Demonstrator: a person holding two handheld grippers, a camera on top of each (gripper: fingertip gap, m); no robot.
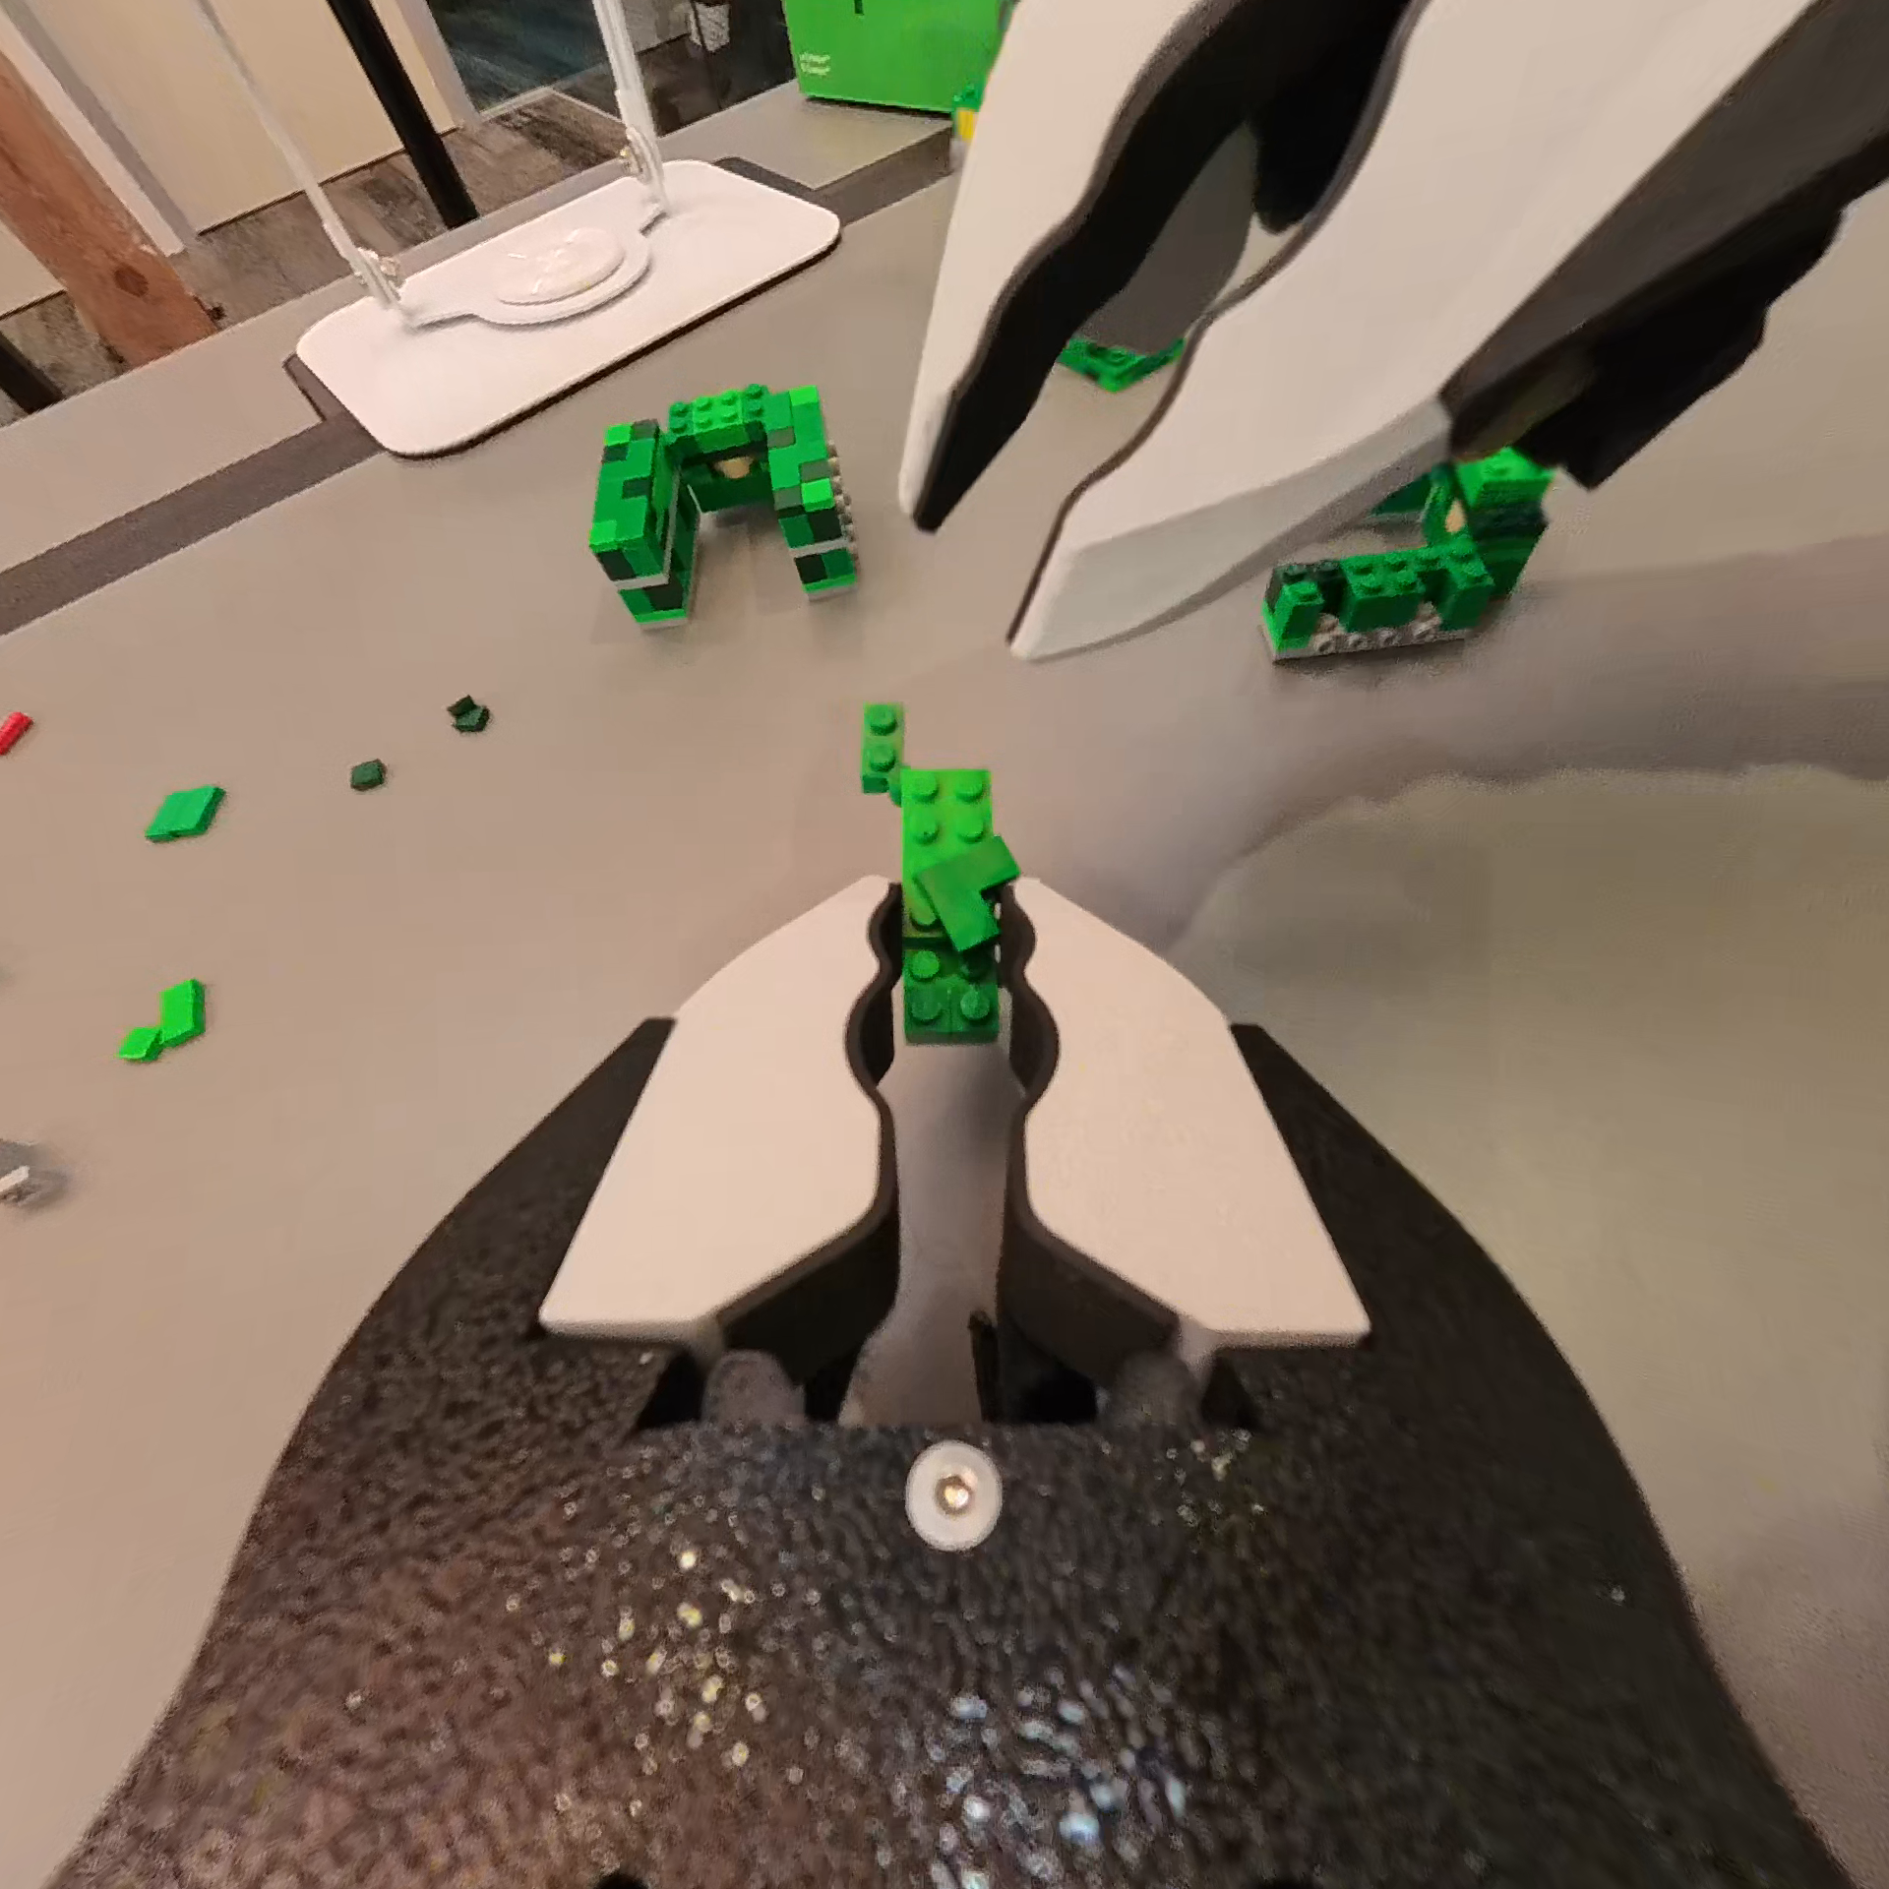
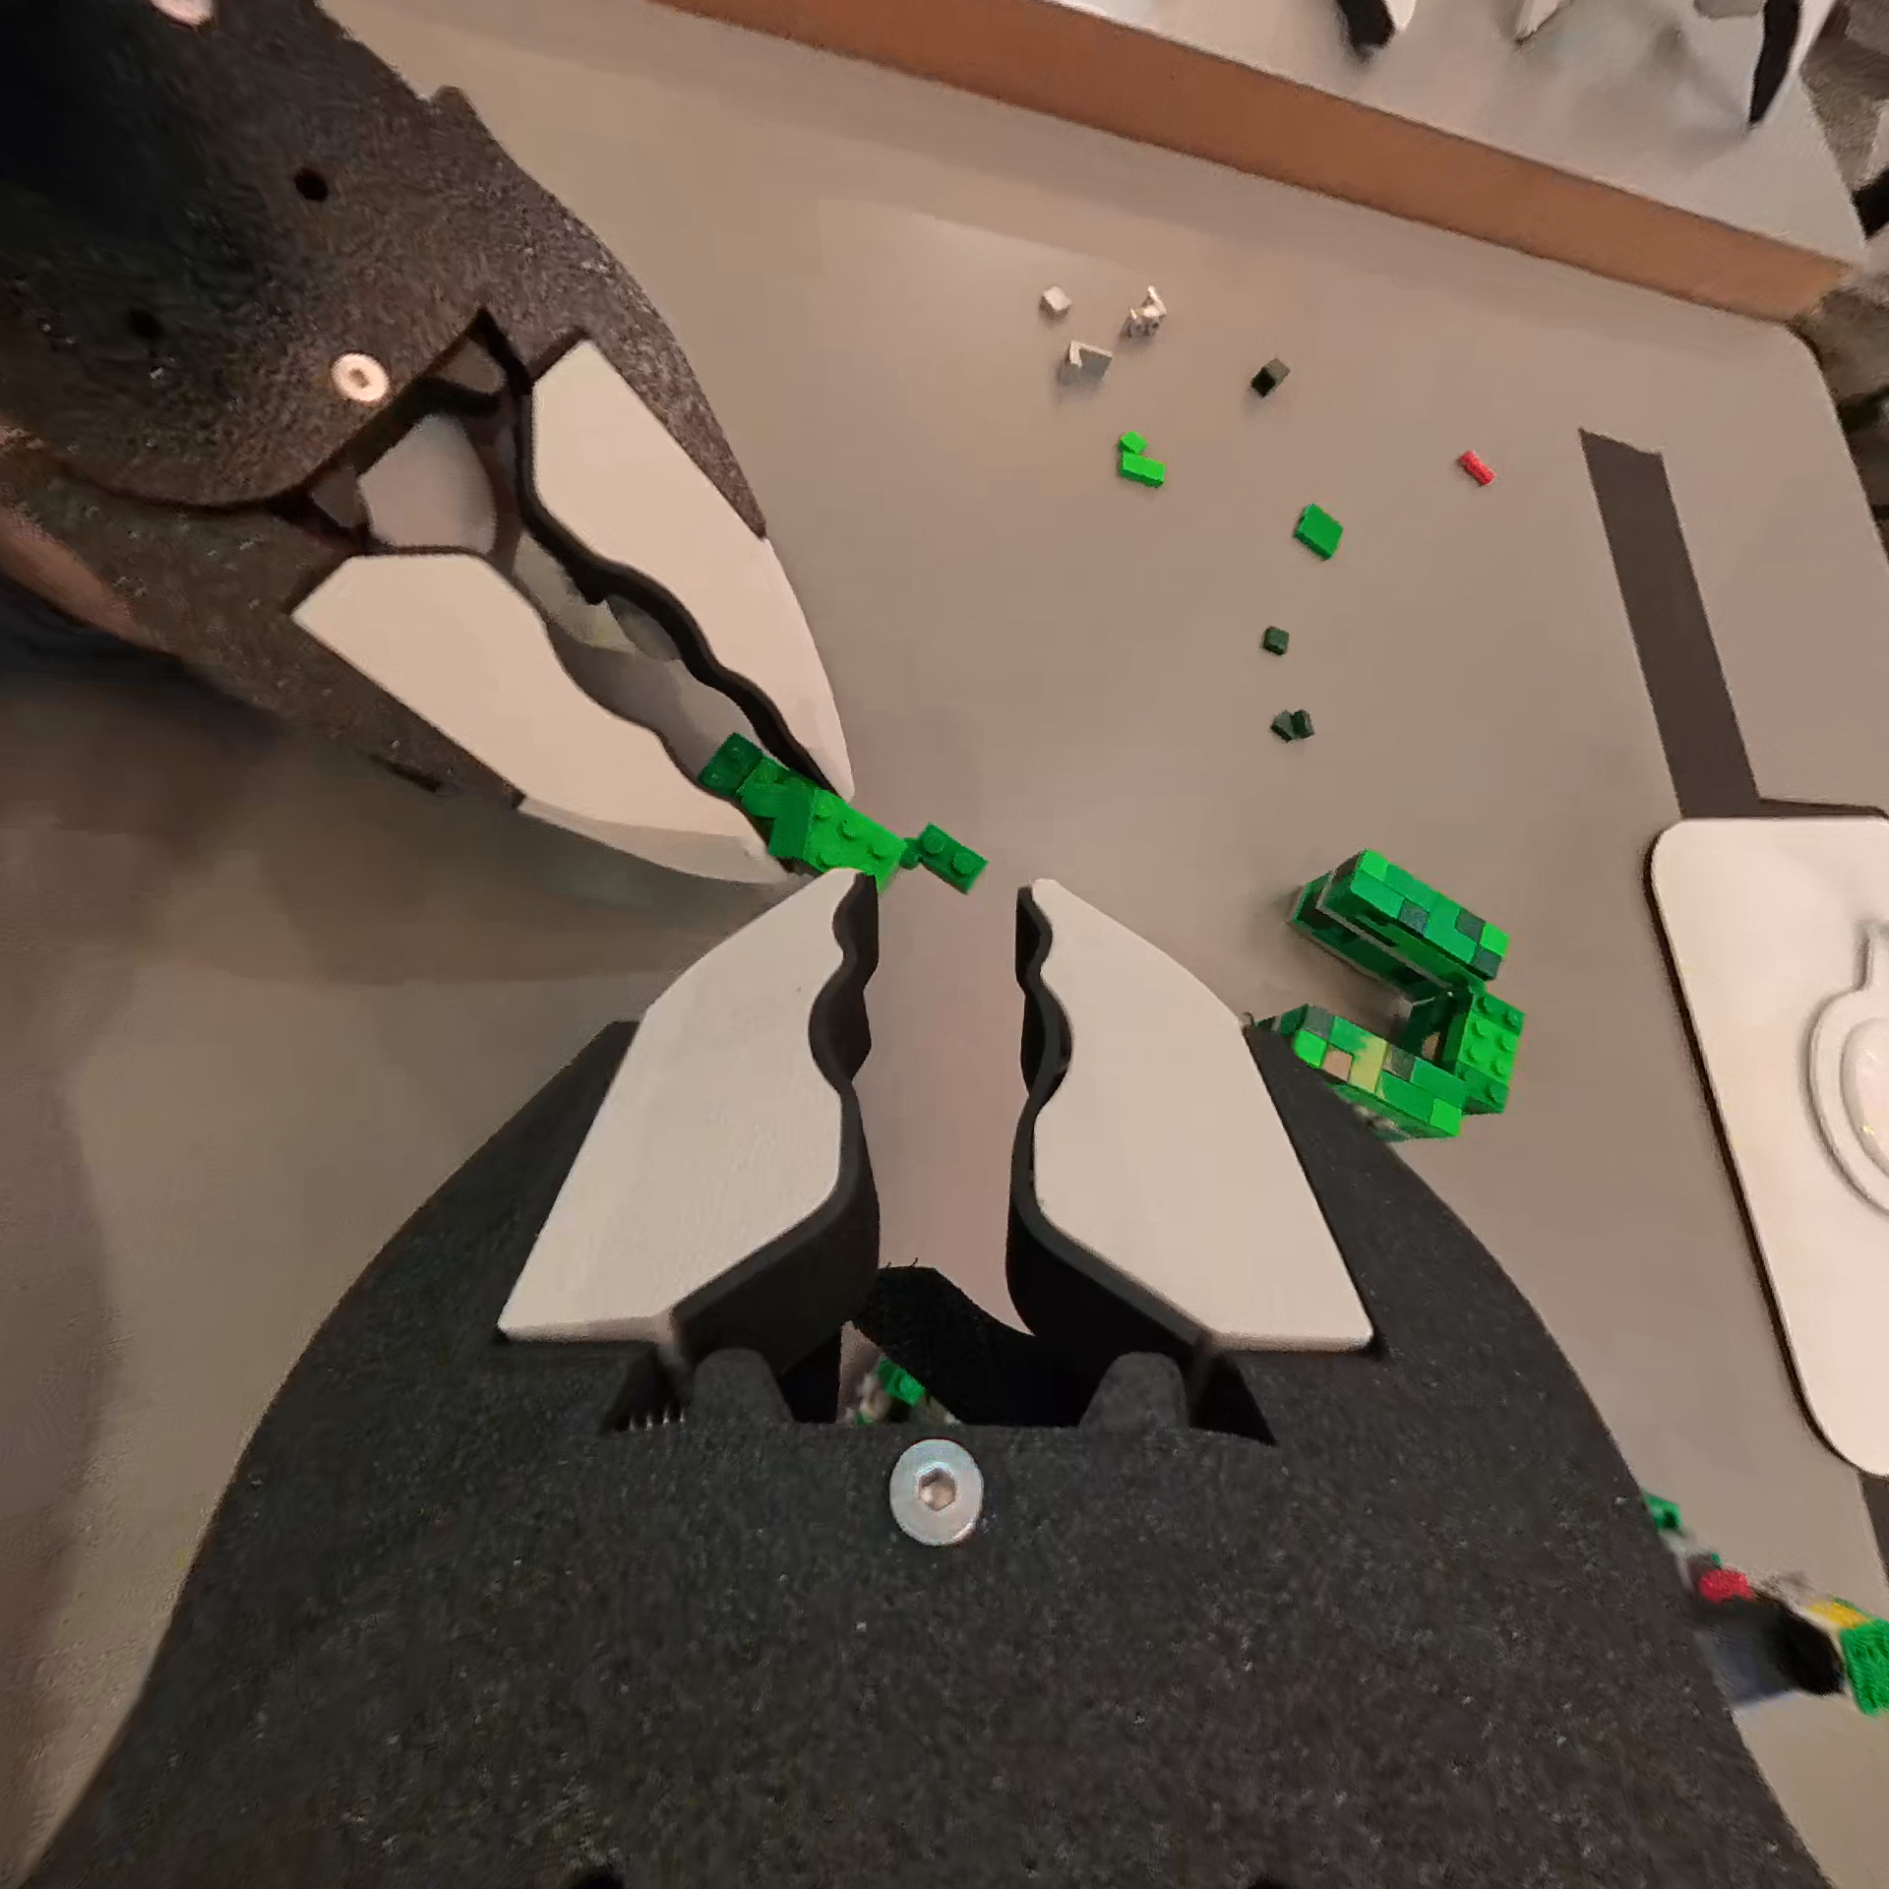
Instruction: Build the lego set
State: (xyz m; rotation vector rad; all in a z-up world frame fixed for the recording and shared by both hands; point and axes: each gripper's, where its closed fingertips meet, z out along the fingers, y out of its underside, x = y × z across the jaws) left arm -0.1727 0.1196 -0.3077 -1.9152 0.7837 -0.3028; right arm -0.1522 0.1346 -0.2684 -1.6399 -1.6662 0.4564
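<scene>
My left gripper (image 1: 951,900) is shut on a small green lego assembly (image 1: 946,818), a strip of plates that sticks out past the fingertips above the table. It also shows in the right wrist view (image 2: 848,833), held by the left gripper (image 2: 808,818) at the upper left. My right gripper (image 2: 946,900) is open and empty, its tips just below the strip's free end; in the left wrist view it (image 1: 981,572) hangs above and beyond the strip. A green arch-shaped build (image 1: 721,501) stands on the table beyond; it also shows in the right wrist view (image 2: 1406,981).
A second green build on a grey base (image 1: 1400,583) stands at the right. Loose green tiles (image 1: 184,813) and small dark pieces (image 1: 468,712) lie at the left, with a red piece (image 2: 1477,467) and grey bits (image 2: 1084,363). A white stand base (image 1: 572,307) and a green box (image 1: 889,51) sit at the back. There is about 5 cm between the tips of the two grippers. The red piece (image 2: 1477,467) lies around 30 cm away from my left fingertips.
</scene>
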